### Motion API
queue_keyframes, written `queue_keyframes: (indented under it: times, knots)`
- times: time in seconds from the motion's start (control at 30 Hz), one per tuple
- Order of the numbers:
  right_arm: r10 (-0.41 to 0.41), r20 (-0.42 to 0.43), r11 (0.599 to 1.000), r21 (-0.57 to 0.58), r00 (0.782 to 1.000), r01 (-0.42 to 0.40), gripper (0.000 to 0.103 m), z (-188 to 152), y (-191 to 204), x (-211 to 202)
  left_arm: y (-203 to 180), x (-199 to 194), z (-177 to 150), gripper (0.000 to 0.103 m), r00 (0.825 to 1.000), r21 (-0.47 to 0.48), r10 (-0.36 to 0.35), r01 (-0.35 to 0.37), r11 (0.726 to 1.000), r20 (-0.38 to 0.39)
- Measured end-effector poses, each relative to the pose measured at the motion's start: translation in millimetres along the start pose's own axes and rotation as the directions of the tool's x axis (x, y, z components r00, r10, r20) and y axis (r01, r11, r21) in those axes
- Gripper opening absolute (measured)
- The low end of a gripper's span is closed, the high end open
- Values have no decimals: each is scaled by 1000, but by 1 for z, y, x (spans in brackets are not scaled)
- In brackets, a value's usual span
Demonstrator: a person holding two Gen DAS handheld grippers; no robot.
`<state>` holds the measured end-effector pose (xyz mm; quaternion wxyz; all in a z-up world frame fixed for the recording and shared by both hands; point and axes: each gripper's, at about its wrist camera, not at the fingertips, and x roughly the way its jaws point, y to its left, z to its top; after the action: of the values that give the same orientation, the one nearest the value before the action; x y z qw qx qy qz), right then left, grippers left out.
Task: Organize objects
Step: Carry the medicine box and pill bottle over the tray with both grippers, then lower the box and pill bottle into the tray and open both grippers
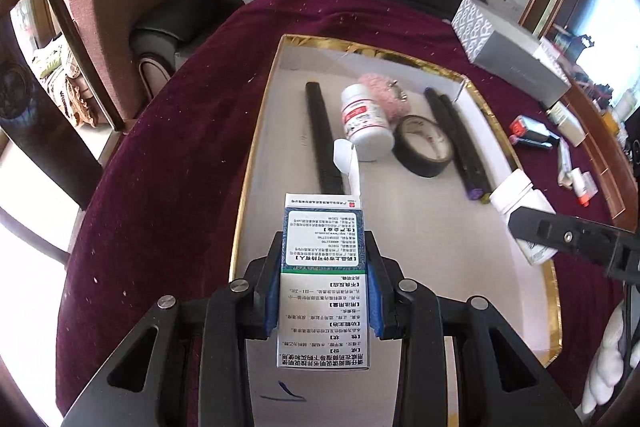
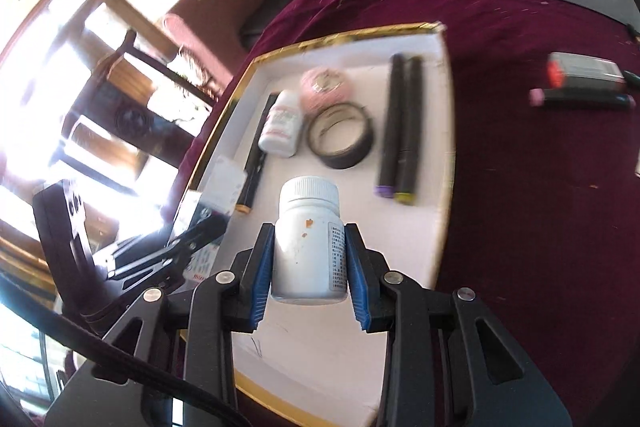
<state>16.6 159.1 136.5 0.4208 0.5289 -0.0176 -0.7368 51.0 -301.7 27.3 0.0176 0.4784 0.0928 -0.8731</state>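
- The left gripper (image 1: 325,283) is clenching a medicine carton (image 1: 324,279) by its two narrow sides, the blue pads pressing at about mid-length, and is carrying it above the near end of the gold-rimmed tray (image 1: 256,131).
- The carton is looking light and thin-walled; its top flap (image 1: 346,163) is hanging open, so a hard squeeze is likely to be denting it. Holding across the narrow sides, as now, is probably keeping the printed face from buckling.
- The right gripper (image 2: 309,259) is grasping a white pill bottle (image 2: 309,243) around its lower body, cap pointing away, over the same tray (image 2: 446,163).
- The bottle is appearing rigid and smooth, so it may be slipping or twisting between the pads; a hold low on the straight wall, below the ribbed cap, is seeming soundest.
- Already lying in the tray are a second, labelled pill bottle (image 1: 366,125), a roll of black tape (image 1: 426,147), a pink fluffy item (image 1: 382,93), a pair of dark markers (image 2: 400,127) and a single black marker (image 1: 322,131).
- Bare tray floor is showing nearest the grippers, which looks the likeliest spot for both held things.
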Motion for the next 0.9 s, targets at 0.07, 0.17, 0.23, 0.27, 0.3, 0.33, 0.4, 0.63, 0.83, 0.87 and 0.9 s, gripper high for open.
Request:
queue_keyframes:
  times: [0.07,0.17,0.23,0.27,0.3,0.33,0.4,0.63,0.83,0.87,0.9]
  knots:
    - [-8,-19,1000,-10,1000,8,32,3,5,11,0,5,7,30,999,27,19,-18,999,-28]
    - [-25,-39,1000,-18,999,24,32,6,10,24,-5,12,18,30,996,78,69,-65,995,-54]
    - [-33,-51,999,-21,998,32,32,8,12,30,-7,20,26,30,993,104,94,-86,991,-77]
    - [-40,-57,999,-24,998,39,32,9,13,33,-8,23,30,30,991,118,107,-97,988,-82]
    - [-46,-61,999,-28,997,45,32,10,14,35,-9,26,34,30,990,128,116,-105,986,-82]
    - [-52,-65,998,-33,997,50,32,11,15,37,-11,28,38,30,989,134,123,-112,985,-83]
    - [-69,-75,997,-44,995,66,32,13,18,42,-12,31,44,30,988,133,131,-119,984,-83]
    - [-109,-113,992,-76,988,101,32,20,27,61,-1,33,47,30,996,65,53,-49,997,-66]
    - [-117,-129,990,-88,985,106,32,21,32,71,12,18,45,30,999,-7,-38,38,999,-36]
    - [-119,-131,990,-91,984,108,32,21,33,72,14,16,44,30,998,-16,-48,47,999,-30]
    - [-123,-133,989,-95,983,111,32,21,34,74,14,12,43,31,998,-20,-54,54,998,-20]
